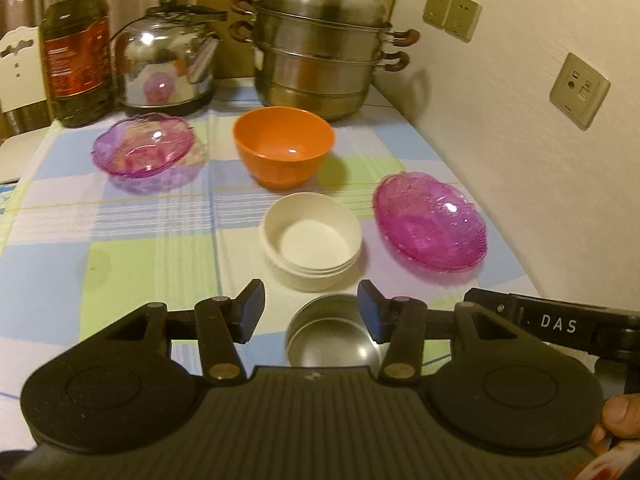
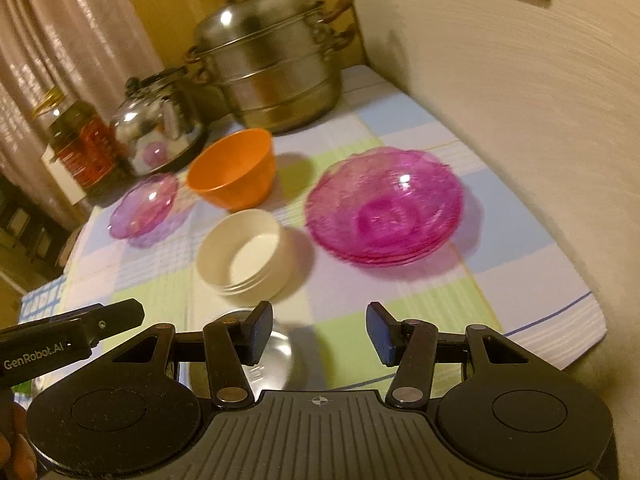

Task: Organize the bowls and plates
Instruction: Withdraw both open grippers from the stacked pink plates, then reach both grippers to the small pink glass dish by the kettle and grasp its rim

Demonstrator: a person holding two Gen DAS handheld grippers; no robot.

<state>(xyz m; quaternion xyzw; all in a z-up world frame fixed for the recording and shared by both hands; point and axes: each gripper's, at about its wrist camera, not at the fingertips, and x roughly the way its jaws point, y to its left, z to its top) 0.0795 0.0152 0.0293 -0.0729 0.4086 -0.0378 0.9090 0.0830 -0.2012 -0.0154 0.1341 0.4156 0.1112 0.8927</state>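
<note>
Tilting down over the table (image 1: 120, 240), left gripper (image 1: 311, 312) and right gripper (image 2: 319, 330) gape empty.

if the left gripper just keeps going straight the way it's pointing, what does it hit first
Most likely the metal bowl: it sits right below and between the left gripper's open, empty jaws. If the line runs higher than it looks, the white bowl stack just beyond comes first. Depth is hard to judge here.
</note>
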